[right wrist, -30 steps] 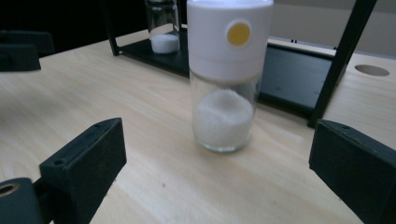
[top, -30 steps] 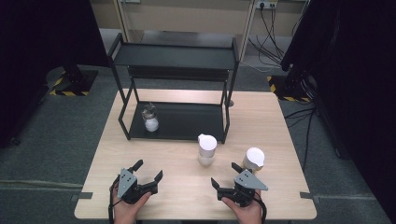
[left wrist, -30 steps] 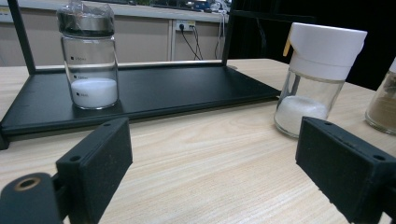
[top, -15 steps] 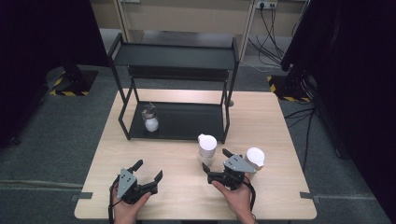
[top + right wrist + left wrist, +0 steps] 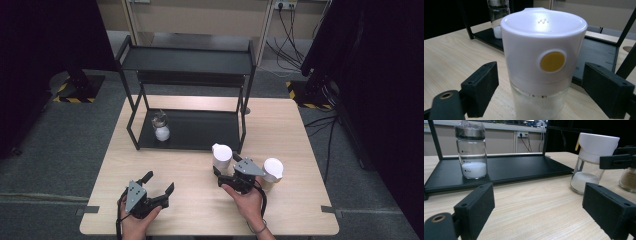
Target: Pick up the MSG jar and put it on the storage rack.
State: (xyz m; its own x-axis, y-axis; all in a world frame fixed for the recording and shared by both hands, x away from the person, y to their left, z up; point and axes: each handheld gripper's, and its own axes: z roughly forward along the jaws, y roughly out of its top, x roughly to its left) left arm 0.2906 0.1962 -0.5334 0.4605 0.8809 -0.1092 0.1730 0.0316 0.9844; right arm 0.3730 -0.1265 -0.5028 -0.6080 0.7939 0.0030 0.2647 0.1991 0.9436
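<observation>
Wooden table (image 5: 190,200): my right gripper (image 5: 541,100), jaws just narrowing, straddles the white-capped glass shaker (image 5: 543,62) ungripped. Fragile, slippery glass; clamp below cap. Left gripper (image 5: 536,220) gapes empty.

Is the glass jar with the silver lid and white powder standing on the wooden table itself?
No, the glass jar stands on the black rack's bottom tray.

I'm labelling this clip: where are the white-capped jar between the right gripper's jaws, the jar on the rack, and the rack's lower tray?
white-capped jar (image 5: 544,50), right gripper view, cap side.
jar on the rack (image 5: 471,157), left gripper view, glass wall.
lower tray (image 5: 205,131), high view, bare surface.
</observation>
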